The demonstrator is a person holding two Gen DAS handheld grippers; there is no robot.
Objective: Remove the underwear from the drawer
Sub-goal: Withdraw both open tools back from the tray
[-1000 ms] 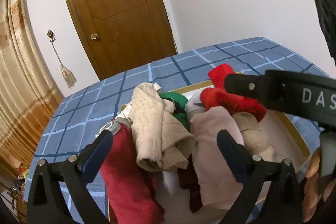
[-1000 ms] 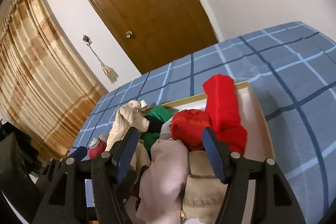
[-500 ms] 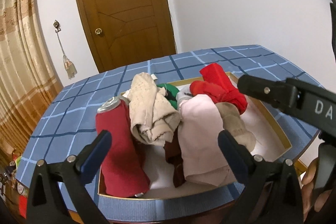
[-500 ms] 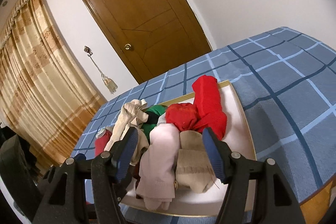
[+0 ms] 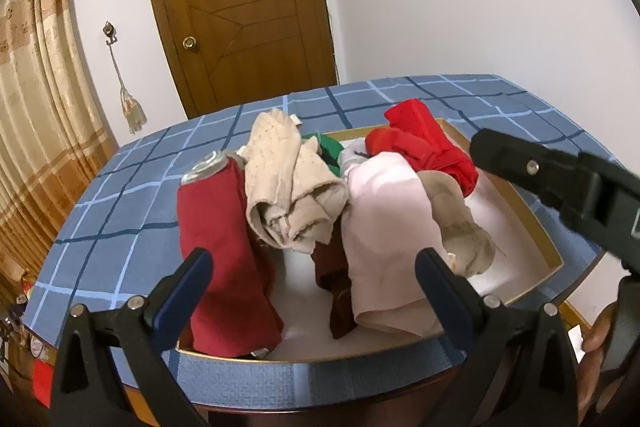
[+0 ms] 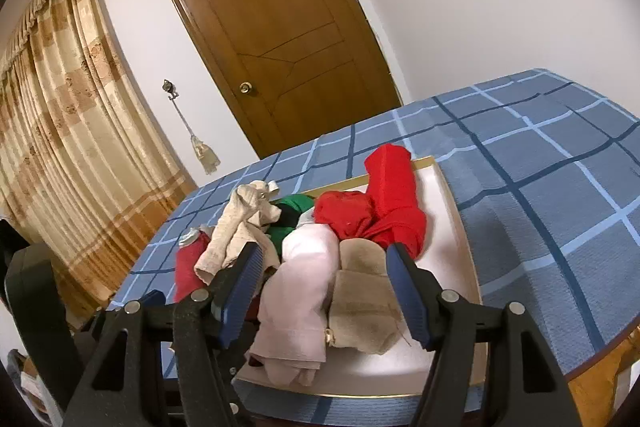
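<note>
I see the drawer [image 5: 532, 223] in the middle of the frame — piled with underwear [image 5: 384, 227]. My left gripper [image 5: 312, 287] and right gripper [image 6: 324, 287] hang low in front, fingers wide apart — holding nothing.

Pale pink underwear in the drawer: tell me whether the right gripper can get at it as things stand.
Probably yes. The right gripper is open, and the pale pink underwear lies uncovered on top of the pile in the drawer, right between its fingers, with nothing between gripper and cloth.
</note>
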